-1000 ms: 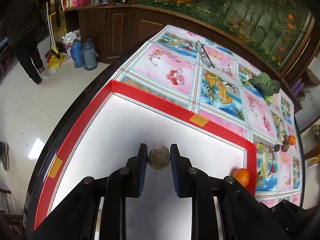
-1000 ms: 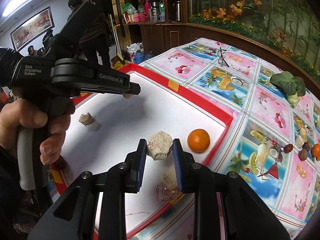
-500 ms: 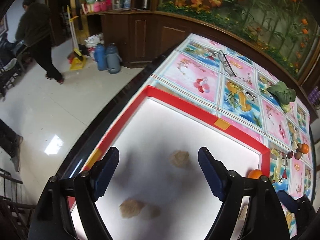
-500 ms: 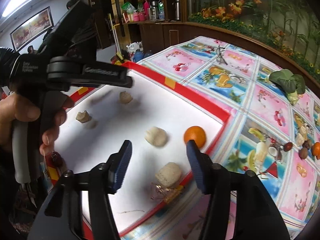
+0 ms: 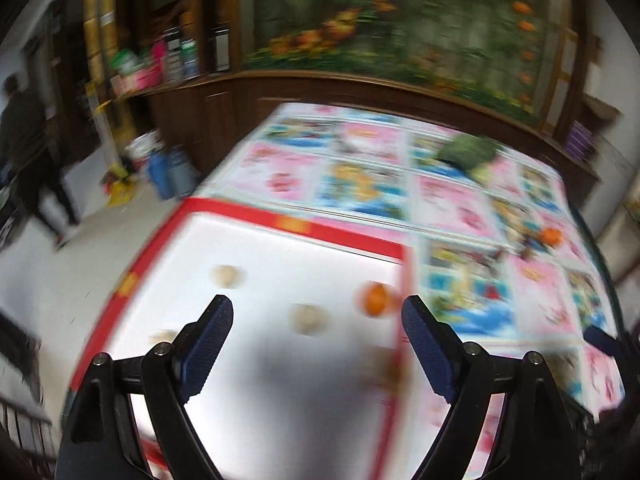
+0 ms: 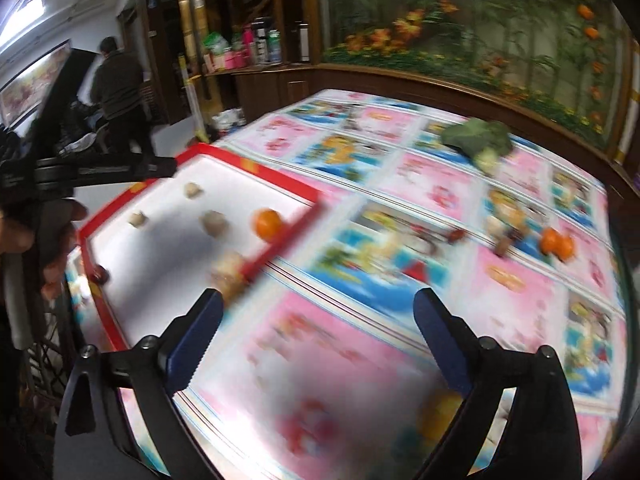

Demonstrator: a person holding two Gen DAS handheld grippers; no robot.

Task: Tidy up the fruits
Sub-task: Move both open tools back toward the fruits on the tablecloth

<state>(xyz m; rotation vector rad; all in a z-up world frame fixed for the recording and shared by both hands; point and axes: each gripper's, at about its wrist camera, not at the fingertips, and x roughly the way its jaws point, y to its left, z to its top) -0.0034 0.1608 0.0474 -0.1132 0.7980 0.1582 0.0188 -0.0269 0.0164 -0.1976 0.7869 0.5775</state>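
Both views are motion-blurred. A white tray with a red rim [image 5: 352,240] [image 6: 120,332] lies on the table. In it are several beige lumps [image 5: 308,319] [image 6: 215,222] and an orange [image 5: 376,298] [image 6: 267,222]. My left gripper [image 5: 318,318] is open and empty above the tray. My right gripper [image 6: 318,316] is open and empty over the patterned tablecloth, right of the tray. More oranges [image 6: 557,242] [image 5: 550,236] and small brown fruits [image 6: 502,245] lie on the cloth at the far right.
A green leafy vegetable [image 6: 478,141] [image 5: 466,152] lies at the table's far side. A small dark red fruit [image 6: 99,275] sits on the tray's near left rim. A wooden cabinet and a planted glass wall stand behind. A person [image 6: 118,88] stands at far left.
Both grippers let go of their beige lumps, which now lie in the tray, opened wide and pulled back. Both have swung to the right; the right one is now over the tablecloth.
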